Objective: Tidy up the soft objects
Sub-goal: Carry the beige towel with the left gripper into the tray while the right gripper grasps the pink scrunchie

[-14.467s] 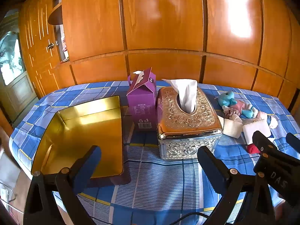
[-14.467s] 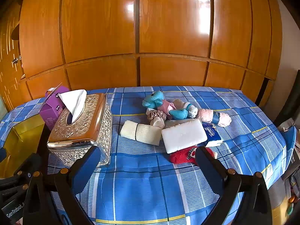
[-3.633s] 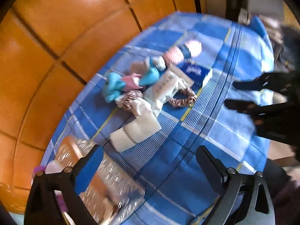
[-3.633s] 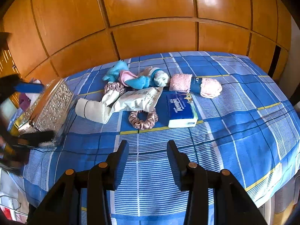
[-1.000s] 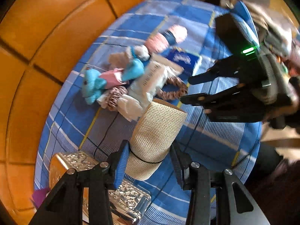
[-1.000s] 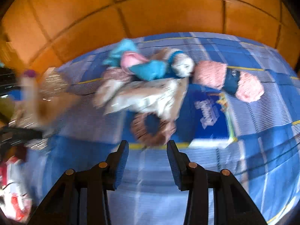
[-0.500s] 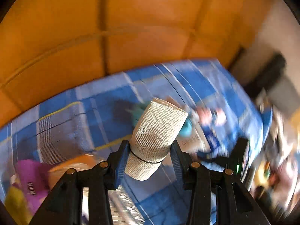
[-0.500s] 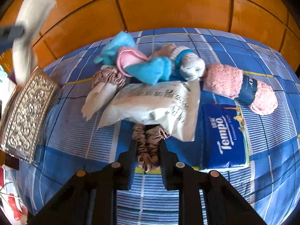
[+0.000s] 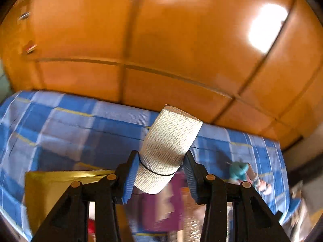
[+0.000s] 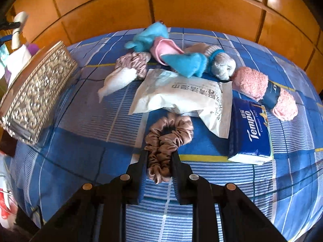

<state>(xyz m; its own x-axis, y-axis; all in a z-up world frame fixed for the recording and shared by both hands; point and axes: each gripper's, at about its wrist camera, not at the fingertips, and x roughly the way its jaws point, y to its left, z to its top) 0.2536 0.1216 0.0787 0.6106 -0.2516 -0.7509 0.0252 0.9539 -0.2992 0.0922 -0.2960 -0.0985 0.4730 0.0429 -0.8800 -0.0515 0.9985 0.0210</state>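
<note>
While the left hand-held gripper [image 9: 159,173] pinches a cream, mesh-textured bandage roll [image 9: 167,151] ringed by a thin black band, lifted above the blue checked desk [image 9: 60,125] near a gold tray [image 9: 50,183], the right hand-held gripper [image 10: 159,161] squeezes a pinkish satin scrunchie [image 10: 167,139] lying on the cloth. Just beyond it lie a white wipes packet [image 10: 181,96] and a blue tissue pack [image 10: 250,133] reading "Tempo". An ornate tissue box [image 10: 34,92] sits toward the left edge.
</note>
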